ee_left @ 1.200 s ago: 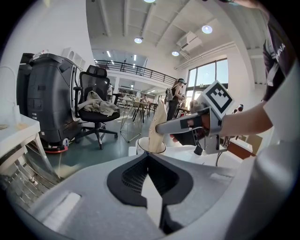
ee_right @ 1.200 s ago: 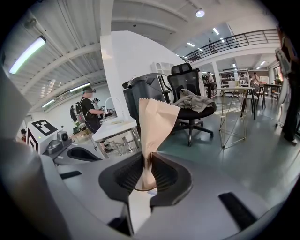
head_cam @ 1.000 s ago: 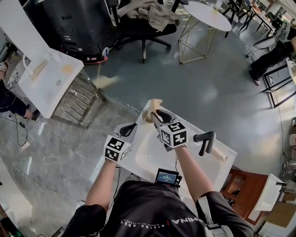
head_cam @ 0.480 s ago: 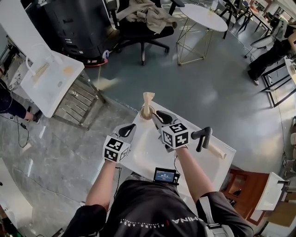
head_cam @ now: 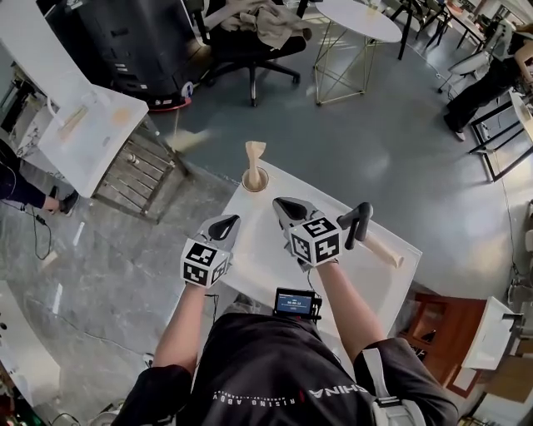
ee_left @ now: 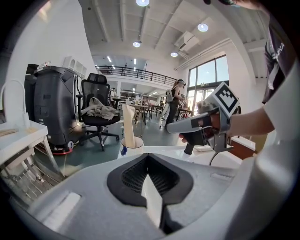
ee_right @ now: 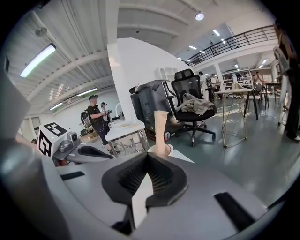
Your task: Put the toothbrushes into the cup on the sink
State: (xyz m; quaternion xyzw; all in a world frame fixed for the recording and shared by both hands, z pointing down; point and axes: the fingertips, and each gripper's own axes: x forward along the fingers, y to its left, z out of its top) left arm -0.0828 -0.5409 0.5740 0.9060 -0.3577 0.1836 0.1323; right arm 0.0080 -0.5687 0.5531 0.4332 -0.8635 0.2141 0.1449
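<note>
**Item: cup (head_cam: 255,180)**, white, upright at the far corner of the sink (head_cam: 265,260).
- Contents: toothbrushes (head_cam: 253,155), pale and tall, standing in the cup and rising well above its rim.

**Grippers**
- Right gripper (head_cam: 285,205): near side of the cup and apart from it. Its jaws have just been closing and are now clenched with nothing between them.
- Left gripper (head_cam: 226,223): near-left of the cup, jaws pressed together, empty.

**Hazards (judged)**
- The cup sits close to the sink's edge and its tall load looks top-heavy. A stray brush from either gripper could tip it onto the floor.
- A tan stick (head_cam: 385,250) lies to the near-right of the cup. Whether it is another toothbrush cannot be told. If it is, the black faucet (head_cam: 360,223) just beside it crowds any reach.

**Surroundings**
- Office chair (head_cam: 250,46), draped with cloth: beyond the cup.
- Round table (head_cam: 360,15): beyond the cup to the right.
- Second white unit (head_cam: 87,141): well left of the cup.
- Nothing stands between the grippers and the cup.
</note>
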